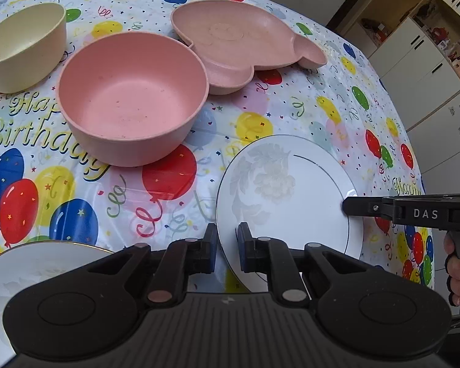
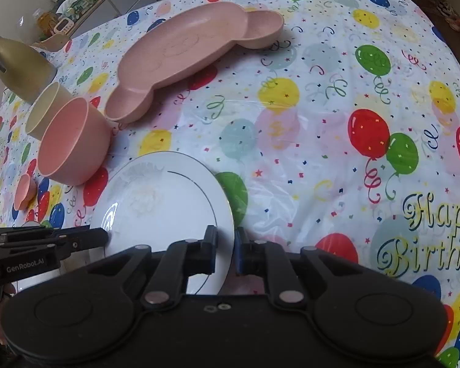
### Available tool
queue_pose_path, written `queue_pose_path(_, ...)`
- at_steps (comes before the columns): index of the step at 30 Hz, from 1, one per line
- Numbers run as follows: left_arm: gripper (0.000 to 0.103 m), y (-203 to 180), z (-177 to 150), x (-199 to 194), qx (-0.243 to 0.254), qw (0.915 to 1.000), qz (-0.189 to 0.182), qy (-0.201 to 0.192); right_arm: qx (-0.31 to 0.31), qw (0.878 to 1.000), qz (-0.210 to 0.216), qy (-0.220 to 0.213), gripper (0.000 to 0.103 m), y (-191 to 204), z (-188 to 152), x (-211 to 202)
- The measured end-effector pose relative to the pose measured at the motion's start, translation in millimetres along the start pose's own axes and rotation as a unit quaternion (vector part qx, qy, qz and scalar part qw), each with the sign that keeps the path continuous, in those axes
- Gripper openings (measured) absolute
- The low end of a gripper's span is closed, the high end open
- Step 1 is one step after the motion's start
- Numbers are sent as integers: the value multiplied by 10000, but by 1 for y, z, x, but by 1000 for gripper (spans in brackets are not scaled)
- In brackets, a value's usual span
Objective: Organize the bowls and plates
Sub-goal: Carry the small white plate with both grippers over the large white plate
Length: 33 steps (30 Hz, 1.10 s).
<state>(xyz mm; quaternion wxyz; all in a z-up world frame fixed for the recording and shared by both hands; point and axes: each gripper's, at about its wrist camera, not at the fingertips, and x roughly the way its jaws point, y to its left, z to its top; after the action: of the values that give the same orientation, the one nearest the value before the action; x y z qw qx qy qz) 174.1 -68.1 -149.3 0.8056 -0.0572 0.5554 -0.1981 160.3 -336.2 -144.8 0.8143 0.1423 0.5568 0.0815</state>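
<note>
Left gripper (image 1: 227, 239) pinching white plate (image 1: 291, 196) rim, bottom centre; right gripper (image 2: 227, 245) clamped on opposite rim. Pink bowl (image 1: 132, 95) upper left.

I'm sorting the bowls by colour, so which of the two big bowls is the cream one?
The cream bowl is the one farther from the white plate, behind the pink bowl; it looks a bit smaller.
</note>
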Motion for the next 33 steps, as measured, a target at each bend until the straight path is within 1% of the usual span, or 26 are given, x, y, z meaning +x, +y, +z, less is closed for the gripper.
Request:
queue_pose_path(6,13,-1,-5,-19,-7,10000,-6,-97,33,9999,9,-137,9,10,-9,-17)
queue_pose_path(11,13,-1,-16,-39,-34,9998,5,-200,37,9997,19,-242,9,23,-20,-37)
queue_pose_path(18,13,7,-34,-79,-172,9991,117,-360,-97,9994,91,-312,8,54,-36,-61)
queue_pose_path(25,13,38,-51,-113,-383,9972,349,-541,-267,9989,306,-217,8,94,-50,-60)
queue_pose_path(29,13,61,-57,-124,-454,9966,444,-531,-309,9987,392,-110,8,117,-55,-50)
queue_pose_path(33,13,88,-65,-129,-480,9967,492,-424,-309,9985,446,18,8,140,-62,-36)
